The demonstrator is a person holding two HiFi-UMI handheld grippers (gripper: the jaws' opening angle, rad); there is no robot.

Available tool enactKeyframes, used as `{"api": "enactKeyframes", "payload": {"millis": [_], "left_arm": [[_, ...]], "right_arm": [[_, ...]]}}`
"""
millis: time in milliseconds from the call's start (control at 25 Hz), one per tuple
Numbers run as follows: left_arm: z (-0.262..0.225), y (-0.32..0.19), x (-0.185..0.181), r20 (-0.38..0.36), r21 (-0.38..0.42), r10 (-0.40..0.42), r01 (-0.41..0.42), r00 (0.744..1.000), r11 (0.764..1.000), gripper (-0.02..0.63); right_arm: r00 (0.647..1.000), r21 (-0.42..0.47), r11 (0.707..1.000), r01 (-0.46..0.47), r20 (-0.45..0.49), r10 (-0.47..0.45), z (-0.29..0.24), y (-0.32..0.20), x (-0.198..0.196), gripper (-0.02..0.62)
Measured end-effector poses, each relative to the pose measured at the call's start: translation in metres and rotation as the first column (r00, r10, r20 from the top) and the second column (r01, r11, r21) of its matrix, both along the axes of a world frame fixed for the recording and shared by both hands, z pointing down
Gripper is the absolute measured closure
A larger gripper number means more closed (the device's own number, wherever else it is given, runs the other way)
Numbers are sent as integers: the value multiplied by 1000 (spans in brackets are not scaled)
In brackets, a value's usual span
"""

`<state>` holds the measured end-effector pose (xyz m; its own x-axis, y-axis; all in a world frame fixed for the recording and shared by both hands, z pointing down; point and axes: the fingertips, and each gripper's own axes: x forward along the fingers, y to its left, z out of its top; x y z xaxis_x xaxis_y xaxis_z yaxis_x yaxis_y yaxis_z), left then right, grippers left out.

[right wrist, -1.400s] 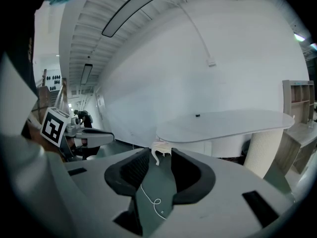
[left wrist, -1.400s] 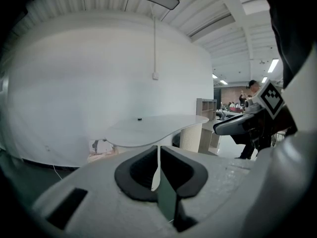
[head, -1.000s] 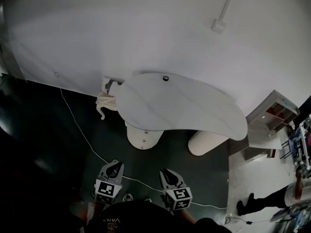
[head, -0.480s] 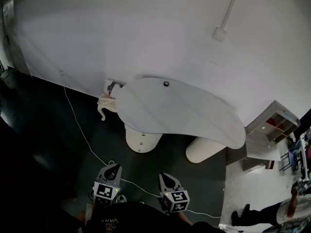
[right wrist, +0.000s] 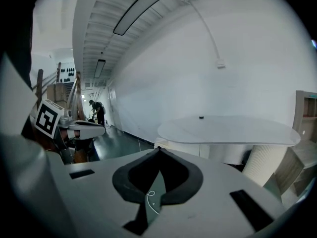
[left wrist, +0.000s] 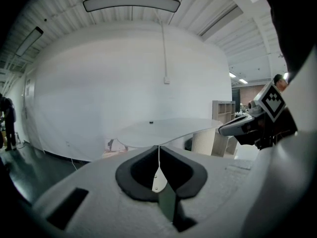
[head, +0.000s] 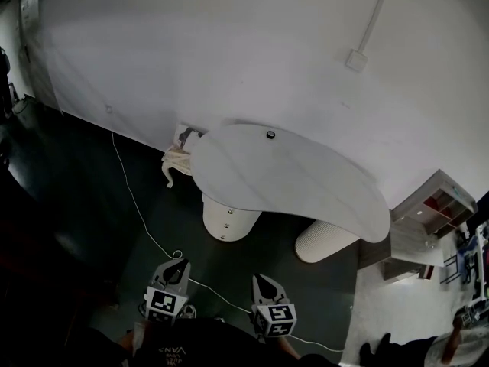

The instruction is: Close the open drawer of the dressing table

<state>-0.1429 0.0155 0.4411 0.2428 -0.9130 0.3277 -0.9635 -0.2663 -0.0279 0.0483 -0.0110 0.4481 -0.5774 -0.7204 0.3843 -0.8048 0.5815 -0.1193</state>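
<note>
The white dressing table (head: 306, 186) stands against the wall, with a curved top and a small dark object (head: 270, 134) on it. Under its front edge sits a round white drawer unit (head: 227, 219) with small knobs; how far a drawer stands out I cannot tell. Both grippers hang well short of it over the dark floor. My left gripper (head: 178, 267) is shut and empty, as is my right gripper (head: 263, 282). The tabletop (left wrist: 168, 128) lies ahead beyond the left gripper's (left wrist: 159, 147) closed tips. In the right gripper view the tabletop (right wrist: 233, 128) shows past the right gripper's (right wrist: 158, 149) tips.
A ribbed white cylinder (head: 325, 241) stands under the table's right part. A white cable (head: 137, 212) runs across the floor between me and the table. A cloth bundle (head: 177, 161) lies at the table's left end. An open shelf unit (head: 435, 201) stands at the right.
The right gripper's jaws have come together. Both grippers have crept a little forward, and the head view has swung so that more wall shows and the person at the right has nearly left.
</note>
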Motion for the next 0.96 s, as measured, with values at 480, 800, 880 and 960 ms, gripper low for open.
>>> {"api": "enactKeyframes", "payload": {"millis": [480, 800, 880, 960], "left_arm": [[9, 13, -4, -11, -14, -38, 38, 999, 999, 584], [10, 13, -4, -21, -17, -42, 42, 999, 999, 583], [12, 12, -5, -22, -14, -40, 40, 999, 999, 584], [14, 11, -8, -23, -12, -39, 39, 999, 999, 583]], "right_arm": [[1000, -2, 1000, -1, 3, 1, 7, 7, 2, 592], [1000, -4, 1000, 0, 9, 0, 5, 8, -1, 592], [1000, 1, 1000, -1, 11, 1, 5, 6, -3, 592], [1000, 6, 1000, -3, 13, 3, 6, 4, -6, 592]]}}
